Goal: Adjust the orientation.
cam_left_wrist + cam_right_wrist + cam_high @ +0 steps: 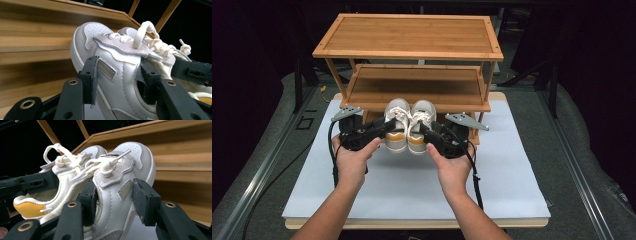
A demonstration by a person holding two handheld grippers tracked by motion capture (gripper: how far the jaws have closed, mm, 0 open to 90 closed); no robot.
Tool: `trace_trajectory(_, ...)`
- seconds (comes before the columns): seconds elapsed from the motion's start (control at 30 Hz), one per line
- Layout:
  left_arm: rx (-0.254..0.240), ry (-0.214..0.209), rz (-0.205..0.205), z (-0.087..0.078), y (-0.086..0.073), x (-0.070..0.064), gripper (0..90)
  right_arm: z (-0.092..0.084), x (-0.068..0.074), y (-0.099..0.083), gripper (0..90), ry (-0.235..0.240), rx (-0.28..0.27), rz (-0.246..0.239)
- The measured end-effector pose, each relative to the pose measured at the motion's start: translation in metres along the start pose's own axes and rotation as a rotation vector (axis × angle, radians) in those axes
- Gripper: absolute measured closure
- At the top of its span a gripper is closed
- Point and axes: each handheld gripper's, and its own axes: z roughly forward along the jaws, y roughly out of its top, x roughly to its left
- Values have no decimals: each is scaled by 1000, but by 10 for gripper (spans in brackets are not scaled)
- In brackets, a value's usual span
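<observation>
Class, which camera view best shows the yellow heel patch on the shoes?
The high view: both shoes face the camera heel-first, so both yellow heel patches show side by side. The right gripper view shows one patch, on the farther shoe, from the side. The left gripper view catches a sliver of yellow at its right edge.

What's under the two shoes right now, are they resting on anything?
Under the shoes the white mat shows, but I cannot tell if the soles touch it. Each tool grips one shoe: left tool, right tool. The rack stands behind.
</observation>
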Motion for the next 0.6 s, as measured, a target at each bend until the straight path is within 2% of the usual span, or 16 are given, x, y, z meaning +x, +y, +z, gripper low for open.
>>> trace_trajectory(0.6,-22,-3,-21,22,37,10,567,22,-9,38,556,0,-10,31)
